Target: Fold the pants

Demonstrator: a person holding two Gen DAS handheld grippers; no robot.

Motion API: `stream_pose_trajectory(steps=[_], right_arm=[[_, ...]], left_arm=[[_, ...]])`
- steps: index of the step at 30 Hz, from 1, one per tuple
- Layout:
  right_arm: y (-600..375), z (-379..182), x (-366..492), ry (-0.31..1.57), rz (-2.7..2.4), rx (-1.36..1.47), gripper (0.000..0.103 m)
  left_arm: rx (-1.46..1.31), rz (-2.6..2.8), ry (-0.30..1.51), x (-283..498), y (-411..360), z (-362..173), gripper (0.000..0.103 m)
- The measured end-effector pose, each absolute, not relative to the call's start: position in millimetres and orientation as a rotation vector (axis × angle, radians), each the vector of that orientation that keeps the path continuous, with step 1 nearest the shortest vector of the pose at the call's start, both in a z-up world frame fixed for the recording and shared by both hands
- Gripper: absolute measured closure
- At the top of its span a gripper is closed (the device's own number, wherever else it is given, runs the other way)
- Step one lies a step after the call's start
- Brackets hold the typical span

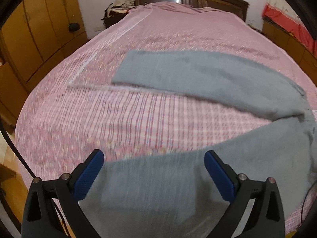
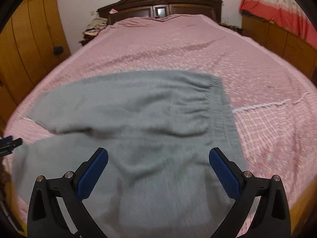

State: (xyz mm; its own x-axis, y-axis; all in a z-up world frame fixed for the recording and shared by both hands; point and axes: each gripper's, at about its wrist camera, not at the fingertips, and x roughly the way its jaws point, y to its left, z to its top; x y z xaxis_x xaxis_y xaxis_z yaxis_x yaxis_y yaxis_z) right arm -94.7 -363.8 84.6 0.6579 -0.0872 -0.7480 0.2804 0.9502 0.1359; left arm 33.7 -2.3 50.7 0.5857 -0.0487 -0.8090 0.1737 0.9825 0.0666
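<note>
Left gripper [image 1: 154, 156]: fingers [image 1: 90, 175] spread wide, nothing between them, hovering just above the near leg of the grey pants [image 1: 208, 73] close to its cuff end. Right gripper [image 2: 158, 154]: fingers [image 2: 93, 173] equally wide, empty, poised over the seat/hip area short of the ribbed waistband [image 2: 221, 103]. No cloth pinched on either side.

Pants lay flat on the pink bedspread [image 1: 138, 43], legs splayed in a V w/ the far leg [image 1: 178, 67] angled away toward the headboard [image 2: 162, 2]; waist on the right-hand side, cuffs on the left. Both views were motion-blurred, so exact height above the fabric couldn't be judged.

Step in hand, as I read it: first grab, to bring the near leg over onto the far one. To do it well: left should take the near cuff at its outer edge, right the near corner of the waistband, not mid-fabric, else the layers bunch. Pinch both layers, lift only enough to clear the bed, carry both ends at the same pace, lay seam on seam. Soft knit would probably sag btw the two grips, so keep it lightly taut.
</note>
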Motion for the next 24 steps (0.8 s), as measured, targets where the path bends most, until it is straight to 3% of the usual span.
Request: stream_pose_trajectory(steps=[9, 24], right_arm=[[-394, 103, -48, 0.837, -0.192, 0.226, 0.000], [-430, 97, 26, 0.901, -0.214, 0.197, 0.000]], left_arm=[[0.127, -0.201, 0.921, 102, -2, 86, 0.000], [0.162, -0.199, 0.994, 218, -2, 70, 0.000]])
